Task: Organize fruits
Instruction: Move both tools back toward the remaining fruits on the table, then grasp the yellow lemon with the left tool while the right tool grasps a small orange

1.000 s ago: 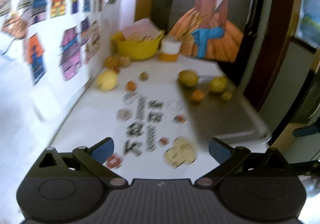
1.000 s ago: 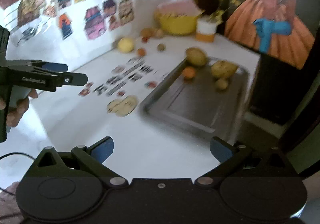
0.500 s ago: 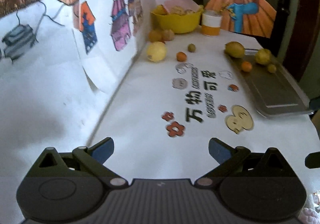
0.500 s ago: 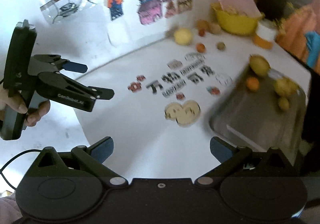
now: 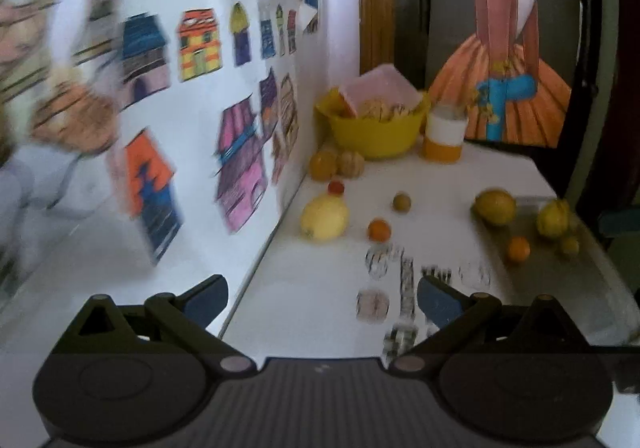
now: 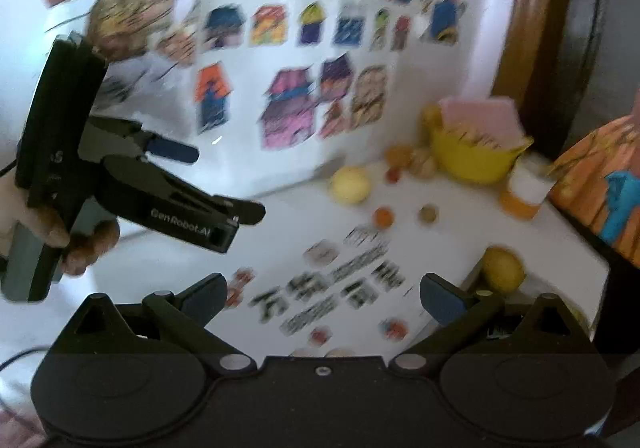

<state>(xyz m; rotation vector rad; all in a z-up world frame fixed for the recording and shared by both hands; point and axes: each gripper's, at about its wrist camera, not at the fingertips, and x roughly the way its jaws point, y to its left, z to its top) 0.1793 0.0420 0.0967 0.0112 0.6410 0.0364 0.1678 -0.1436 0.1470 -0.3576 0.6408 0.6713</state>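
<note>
Loose fruit lies on a white table: a pale yellow lemon [image 5: 325, 217] by the wall, a small orange [image 5: 379, 229], a small brown-green fruit [image 5: 401, 202], a tiny red one [image 5: 336, 187] and two orange fruits [image 5: 335, 164] near the corner. A grey metal tray [image 5: 568, 288] on the right carries two yellow lemons [image 5: 495, 206], an orange [image 5: 518, 249] and a small green fruit [image 5: 569, 246]. My left gripper [image 5: 322, 294] is open and empty, well short of the fruit. My right gripper [image 6: 322, 294] is open and empty above the table's printed text; the left gripper [image 6: 224, 188] shows at its left.
A yellow bowl [image 5: 374, 130] with a pink packet stands in the back corner beside a white-and-orange cup [image 5: 444, 136]. The left wall [image 5: 192, 120] is covered with house drawings. A painting of an orange dress [image 5: 506, 88] leans behind. A hand [image 6: 80, 244] holds the left gripper.
Both views have swung and moved closer to the back corner; the fruit by the wall looks larger. Both grippers remain open and hold nothing.
</note>
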